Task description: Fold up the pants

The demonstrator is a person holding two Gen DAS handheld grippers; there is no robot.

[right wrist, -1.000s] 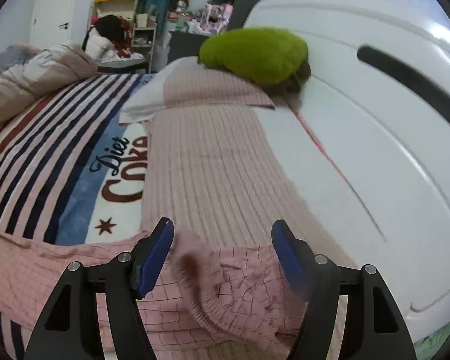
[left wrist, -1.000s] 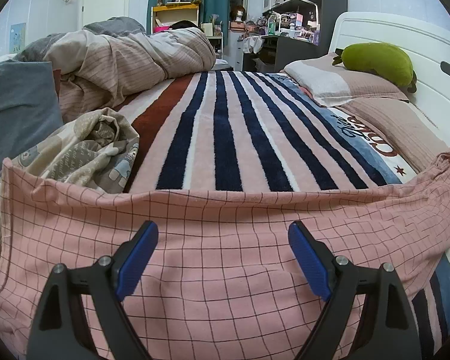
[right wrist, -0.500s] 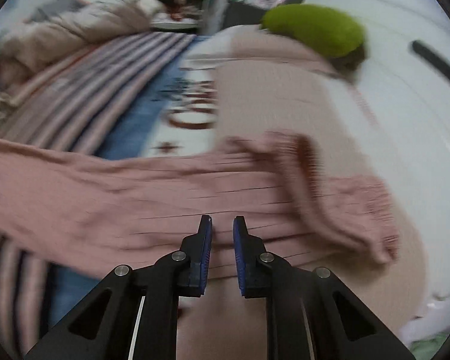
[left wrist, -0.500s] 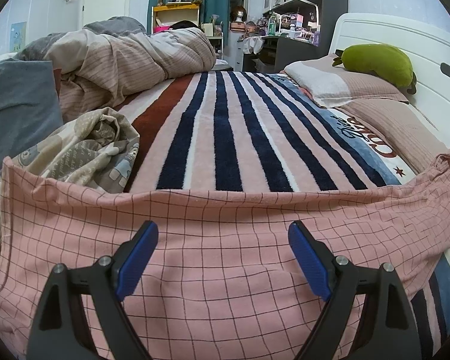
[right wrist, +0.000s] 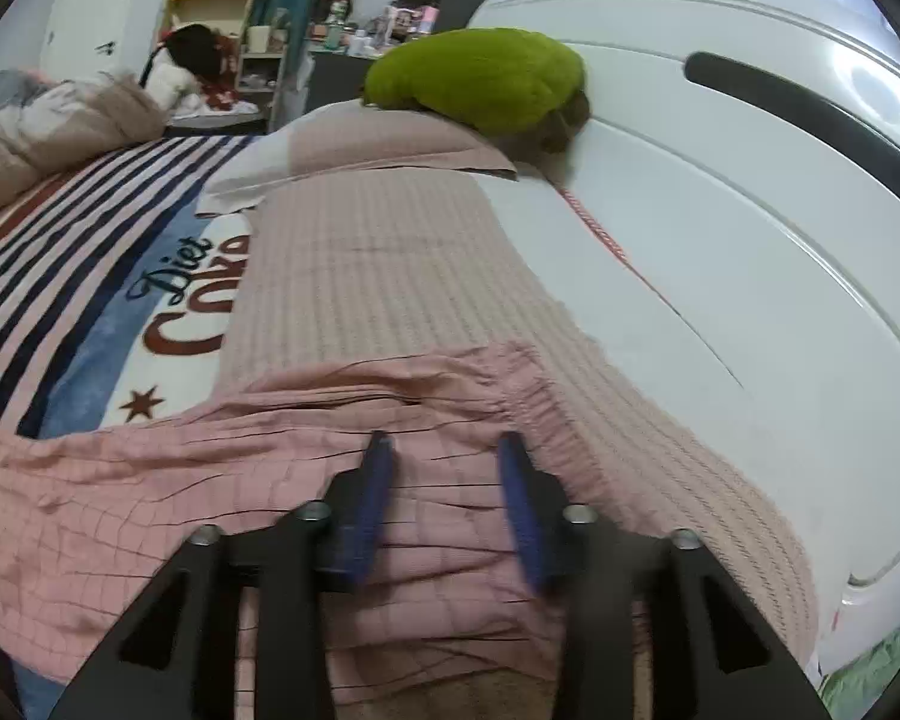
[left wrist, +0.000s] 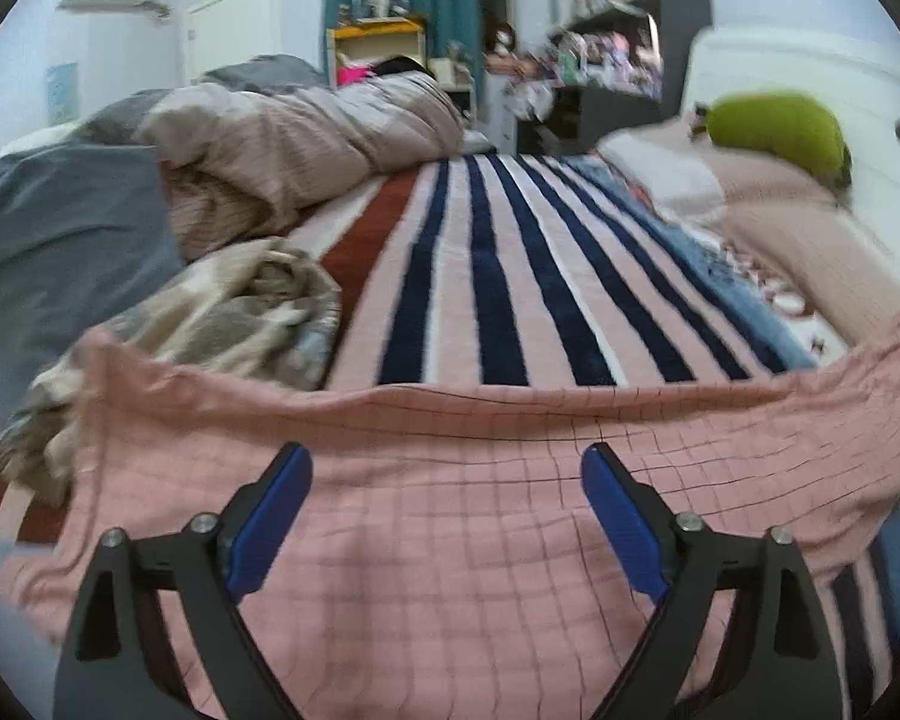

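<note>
Pink checked pants (left wrist: 450,516) lie spread across the near edge of a striped bed. My left gripper (left wrist: 447,480) is open, its blue pads wide apart over the leg part of the pants, holding nothing. In the right wrist view the gathered waistband end of the pants (right wrist: 486,396) lies bunched on a pink ribbed pillow. My right gripper (right wrist: 447,456) hovers just over that bunched cloth, its jaws partly open with pink cloth showing in the gap; the image is blurred.
A striped blanket (left wrist: 498,276) covers the bed. A crumpled beige cloth (left wrist: 222,312) and a grey pillow (left wrist: 54,240) lie at left, a heaped duvet (left wrist: 306,126) behind. A green plush (right wrist: 480,81) rests on pillows by the white headboard (right wrist: 750,210).
My right gripper swung left and shut half a second ago, then came back over the waistband with its jaws opened partway. The left gripper stayed open; the pants' far edge shifted slightly.
</note>
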